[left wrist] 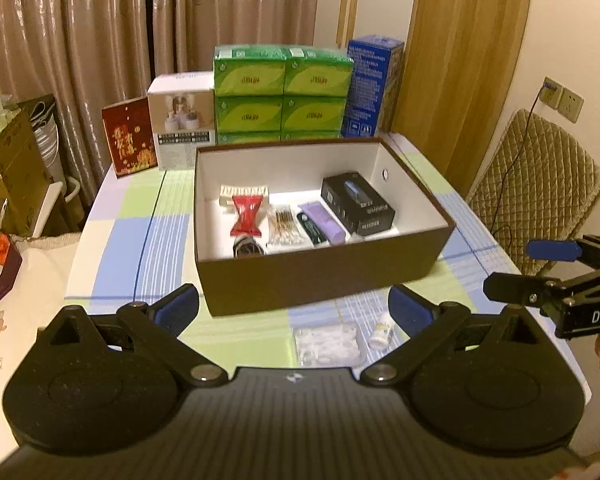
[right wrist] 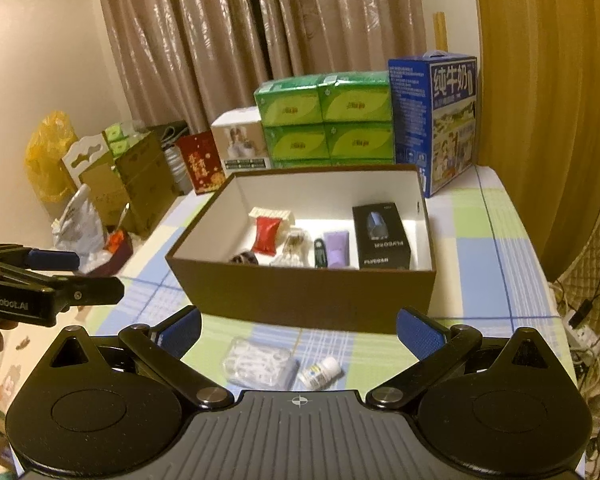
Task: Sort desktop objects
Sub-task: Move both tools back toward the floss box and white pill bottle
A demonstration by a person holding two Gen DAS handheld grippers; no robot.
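With most items already lying in the box (left wrist: 324, 276), we judge the sorting nearly done: two things remain on the table (left wrist: 148, 232), a clear packet (right wrist: 260, 362) and a small bottle (right wrist: 320, 372), side by side between the box's front wall and the near edge. Our left gripper (left wrist: 294, 308) and right gripper (right wrist: 298, 330) hover spread wide, empty. Next we must descend and pinch one; the packet's contents look blurred, perhaps floss picks.

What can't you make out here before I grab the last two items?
- Dark round item in the brown box: near wall cuts it off, both views.
- Small white bottle label: too blurred, both views.
- Clear plastic case contents: blurred, partly behind the right tool.
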